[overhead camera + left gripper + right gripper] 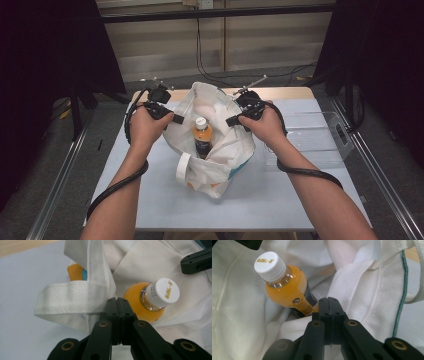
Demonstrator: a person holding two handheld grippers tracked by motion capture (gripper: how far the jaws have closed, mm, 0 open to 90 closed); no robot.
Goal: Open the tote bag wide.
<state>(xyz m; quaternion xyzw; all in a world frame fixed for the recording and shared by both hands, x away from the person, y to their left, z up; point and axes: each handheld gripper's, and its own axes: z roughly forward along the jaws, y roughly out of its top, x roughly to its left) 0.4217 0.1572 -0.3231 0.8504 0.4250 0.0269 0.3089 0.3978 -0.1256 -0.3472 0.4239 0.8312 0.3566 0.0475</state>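
Observation:
A white cloth tote bag (222, 160) stands open in the middle of the table (150, 200). Inside it leans an orange drink bottle (202, 135) with a white cap and a dark label. My left gripper (173, 119) is shut on the bag's left rim, my right gripper (231, 121) on its right rim, and the mouth is spread between them. In the left gripper view the shut gripper (117, 301) pinches fabric beside the woven handle (65, 300), with the bottle (150, 300) just beyond. In the right gripper view the shut gripper (328, 301) holds a fold of the rim below the bottle (287, 290).
A clear plastic bin (320, 135) sits on the table's right side, close to my right forearm. Metal rails run along both table sides, and cables lie on the floor behind. The bag's near handle (183, 167) hangs over its front.

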